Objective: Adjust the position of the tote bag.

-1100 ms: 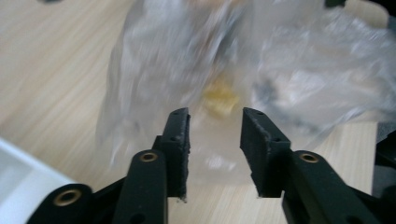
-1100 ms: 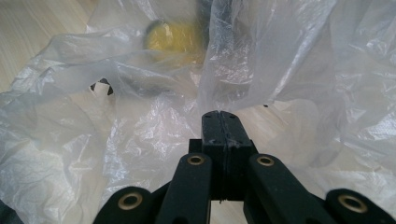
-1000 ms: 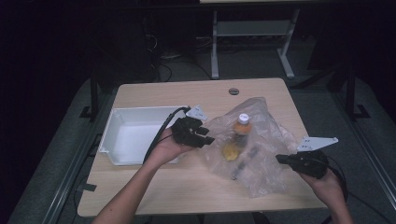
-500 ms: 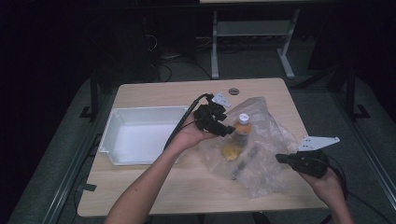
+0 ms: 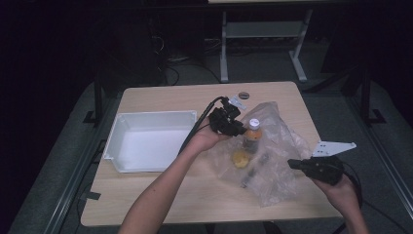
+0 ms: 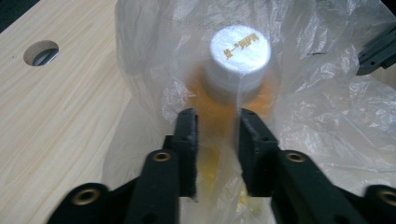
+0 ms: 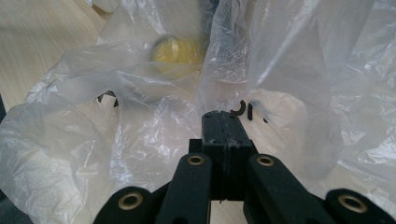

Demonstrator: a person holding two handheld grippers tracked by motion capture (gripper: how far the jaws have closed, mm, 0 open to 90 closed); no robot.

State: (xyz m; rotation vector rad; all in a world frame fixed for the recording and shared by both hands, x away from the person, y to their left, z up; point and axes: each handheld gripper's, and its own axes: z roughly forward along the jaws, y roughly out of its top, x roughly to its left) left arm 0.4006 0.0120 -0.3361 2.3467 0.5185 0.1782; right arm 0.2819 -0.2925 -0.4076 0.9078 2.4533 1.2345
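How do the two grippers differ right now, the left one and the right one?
The left gripper has a gap between its jaws, which have just been closing around the bottle through the plastic bag; the right gripper is fully shut, pinching the bag's film. The left sits at the bottle's neck, the right at the bag's near edge. Both are black and hand-held.
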